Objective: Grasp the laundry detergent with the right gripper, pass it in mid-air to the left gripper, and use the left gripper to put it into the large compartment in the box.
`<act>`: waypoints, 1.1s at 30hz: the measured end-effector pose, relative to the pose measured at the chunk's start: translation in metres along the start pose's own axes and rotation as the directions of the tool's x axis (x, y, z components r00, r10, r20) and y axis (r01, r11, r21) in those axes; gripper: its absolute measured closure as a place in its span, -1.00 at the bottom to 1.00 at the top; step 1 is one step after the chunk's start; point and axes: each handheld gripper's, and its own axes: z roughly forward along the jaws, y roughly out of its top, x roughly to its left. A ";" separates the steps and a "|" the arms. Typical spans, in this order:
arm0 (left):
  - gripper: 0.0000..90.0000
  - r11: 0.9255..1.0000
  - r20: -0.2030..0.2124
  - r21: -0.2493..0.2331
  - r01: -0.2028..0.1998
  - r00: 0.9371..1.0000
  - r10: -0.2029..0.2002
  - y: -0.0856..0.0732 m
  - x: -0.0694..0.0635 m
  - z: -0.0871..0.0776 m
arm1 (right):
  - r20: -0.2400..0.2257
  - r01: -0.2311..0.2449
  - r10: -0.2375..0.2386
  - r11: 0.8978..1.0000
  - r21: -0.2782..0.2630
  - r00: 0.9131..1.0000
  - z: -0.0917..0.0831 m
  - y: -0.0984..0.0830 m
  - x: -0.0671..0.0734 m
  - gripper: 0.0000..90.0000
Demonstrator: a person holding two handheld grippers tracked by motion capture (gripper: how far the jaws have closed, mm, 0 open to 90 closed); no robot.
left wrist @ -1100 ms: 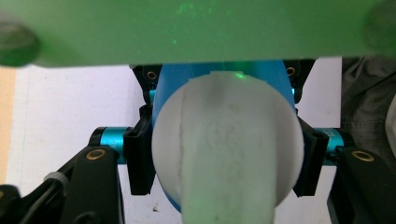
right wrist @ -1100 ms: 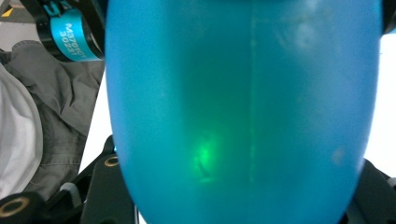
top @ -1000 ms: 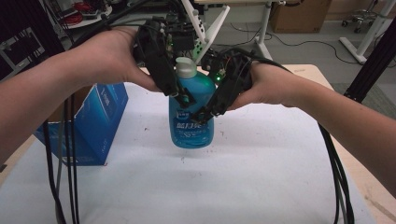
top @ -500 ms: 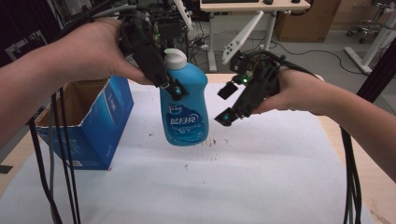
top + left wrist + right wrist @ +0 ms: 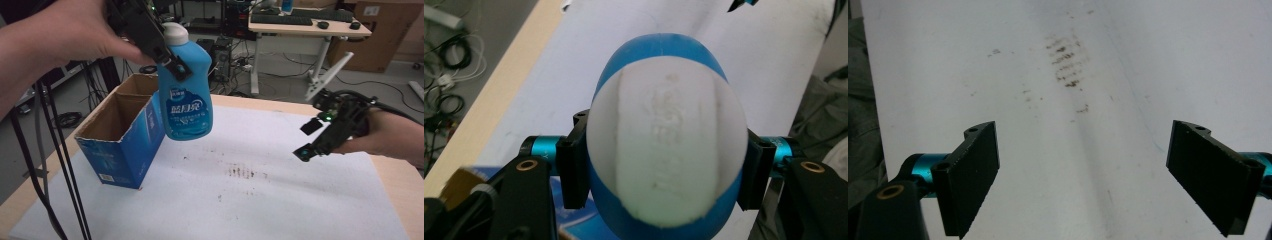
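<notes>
High view gives me the open box; my left hand-held gripper clamps the bottle, right hand-held gripper spread wide.

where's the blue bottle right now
In the high view the blue bottle hangs upper left, held off the table by the left hand-held gripper at its neck, just right of the open box.

Hidden and cut-off parts around the blue bottle

In the high view the left tongs cross the blue bottle at its neck, hiding that part, and the print on its label is too small to read. The cardboard box beside the bottle has a shadowed inside, its floor unseen. In the left gripper view the bottle's white cap covers the body below; raised lettering on the cap is blurred.
</notes>
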 end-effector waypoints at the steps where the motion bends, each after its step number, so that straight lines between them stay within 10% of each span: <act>1: -0.15 1.000 -0.013 -0.004 0.019 1.000 -0.019 -0.002 0.002 -0.006 | 0.008 -0.010 0.010 1.000 0.002 1.000 -0.002 -0.003 -0.003 -0.71; 12: -0.15 0.974 -0.122 -0.060 0.219 0.967 -0.225 -0.033 0.022 -0.052 | 0.107 -0.079 0.077 0.997 0.014 0.991 -0.027 -0.023 -0.030 -0.71; 16: -0.15 0.954 -0.177 -0.069 0.290 0.938 -0.298 -0.047 0.030 -0.064 | 0.128 -0.106 0.105 0.994 0.002 0.986 -0.036 -0.031 -0.039 -0.71; 25: -0.15 0.928 -0.256 -0.071 0.365 0.893 -0.370 -0.069 0.042 -0.072 | 0.131 -0.125 0.123 0.992 0.006 0.984 -0.037 -0.037 -0.048 -0.71; 33: -0.14 0.917 -0.276 -0.053 0.396 0.877 -0.394 -0.084 0.051 -0.065 | 0.137 -0.137 0.136 0.991 0.002 0.981 -0.038 -0.040 -0.053 -0.71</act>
